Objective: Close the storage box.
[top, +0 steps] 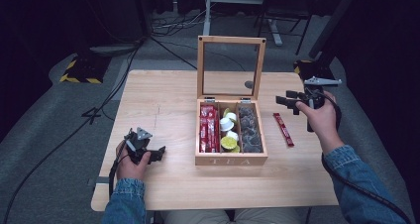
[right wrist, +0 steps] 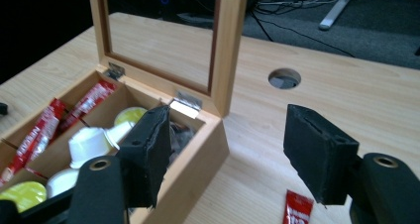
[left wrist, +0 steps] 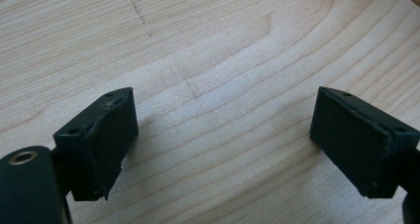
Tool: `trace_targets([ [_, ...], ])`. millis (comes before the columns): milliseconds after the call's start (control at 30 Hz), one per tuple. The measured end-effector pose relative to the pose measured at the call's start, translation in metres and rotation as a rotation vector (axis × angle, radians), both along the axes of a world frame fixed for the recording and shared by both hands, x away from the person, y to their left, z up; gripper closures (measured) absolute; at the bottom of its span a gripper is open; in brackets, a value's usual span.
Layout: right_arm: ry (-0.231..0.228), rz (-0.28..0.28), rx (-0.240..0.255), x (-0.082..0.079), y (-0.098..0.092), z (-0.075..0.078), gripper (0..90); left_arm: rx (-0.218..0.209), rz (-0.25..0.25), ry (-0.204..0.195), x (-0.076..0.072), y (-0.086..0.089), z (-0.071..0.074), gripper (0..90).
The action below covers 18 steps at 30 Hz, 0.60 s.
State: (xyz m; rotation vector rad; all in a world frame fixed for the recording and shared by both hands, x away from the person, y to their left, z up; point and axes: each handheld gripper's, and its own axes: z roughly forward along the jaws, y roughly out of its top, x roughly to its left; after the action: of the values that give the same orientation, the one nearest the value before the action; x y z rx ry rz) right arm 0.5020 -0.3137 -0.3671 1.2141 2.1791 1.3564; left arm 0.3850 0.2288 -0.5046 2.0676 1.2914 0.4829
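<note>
High view first: we see the wooden table (top: 163,184) bearing a wooden tea box (top: 231,157) at its middle, lid (top: 231,68) standing upright at the far edge, three compartments running front to back; red packets (top: 209,130) fill the left one, pale and yellow-green capsules (top: 229,133) the middle, dark ones (top: 249,130) the right. Next in size, our right gripper (top: 286,101) is held above the table to the right of the box, its jaws spread wide with nothing between them; in the right gripper view the red sachet (right wrist: 297,209) lies on the wood below, apart from both pads. Our left gripper (top: 157,153) sits low near the table's front left, well apart from the box, jaws likewise wide and empty over bare wood (left wrist: 223,110). Smallest, the sachet (top: 283,129) lies flat just right of the box, its long axis running front to back, near end angled slightly rightward
</note>
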Motion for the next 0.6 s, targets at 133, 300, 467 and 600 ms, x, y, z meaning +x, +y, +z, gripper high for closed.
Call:
trace_targets([
  [133,-0.029,0.019,-0.004,0.006,0.007,0.013,35.4,-0.002,0.001,0.0,0.0,0.0,0.0,11.6],
  [300,-0.074,0.036,0.0,0.018,0.013,0.03,35.0,-0.001,0.001,0.0,0.0,0.0,0.0,11.6],
  [467,-0.093,0.049,0.007,0.035,0.021,0.042,34.4,-0.001,0.001,0.0,0.0,0.0,0.0,11.6],
  [600,-0.104,0.058,0.009,0.051,0.028,0.046,34.3,-0.001,0.0,0.0,0.0,0.0,0.0,11.6],
])
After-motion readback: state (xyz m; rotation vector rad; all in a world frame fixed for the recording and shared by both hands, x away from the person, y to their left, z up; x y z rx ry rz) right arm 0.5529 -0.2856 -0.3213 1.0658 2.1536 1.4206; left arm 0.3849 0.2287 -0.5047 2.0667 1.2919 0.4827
